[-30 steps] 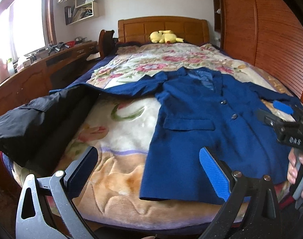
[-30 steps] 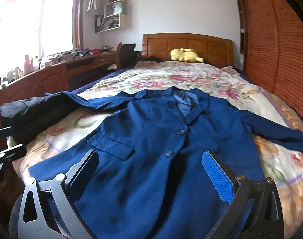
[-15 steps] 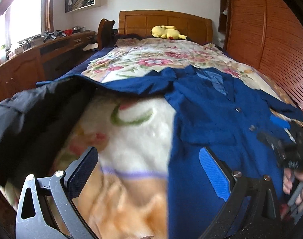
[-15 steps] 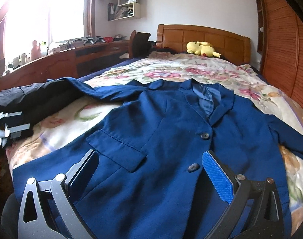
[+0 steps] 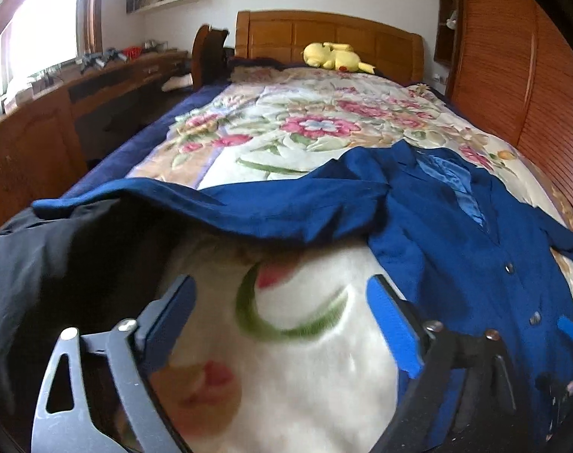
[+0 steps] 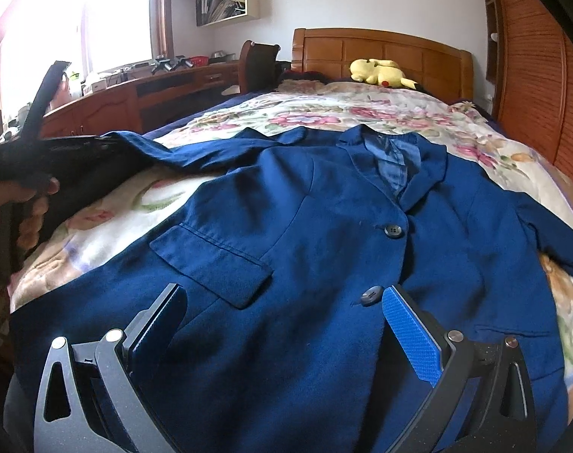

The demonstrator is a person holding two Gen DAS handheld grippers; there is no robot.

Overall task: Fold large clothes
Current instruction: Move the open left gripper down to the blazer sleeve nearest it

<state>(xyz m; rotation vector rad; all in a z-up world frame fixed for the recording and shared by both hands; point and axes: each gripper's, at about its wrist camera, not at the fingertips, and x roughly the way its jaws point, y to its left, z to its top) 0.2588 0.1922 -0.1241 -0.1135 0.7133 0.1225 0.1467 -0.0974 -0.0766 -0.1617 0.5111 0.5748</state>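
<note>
Navy blazer spread face-up on the floral blanket covering the bed.

One sleeve stretches sideways over a black garment at the bed's edge; a yellow plush lies by the headboard. The left gripper hovers above bare blanket, fingers apart; the right gripper hovers over the blazer's lower front, fingers apart, holding nothing.

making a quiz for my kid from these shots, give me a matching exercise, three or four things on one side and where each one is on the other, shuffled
Things:
1. blue jacket
2. yellow plush toy
3. black garment
4. shelf with books

Places:
A. on the wall near the window
B. by the headboard
C. spread flat on the floral blanket
D. at the bed's left edge, under the jacket's sleeve end

Pairs: 1-C, 2-B, 3-D, 4-A
</note>
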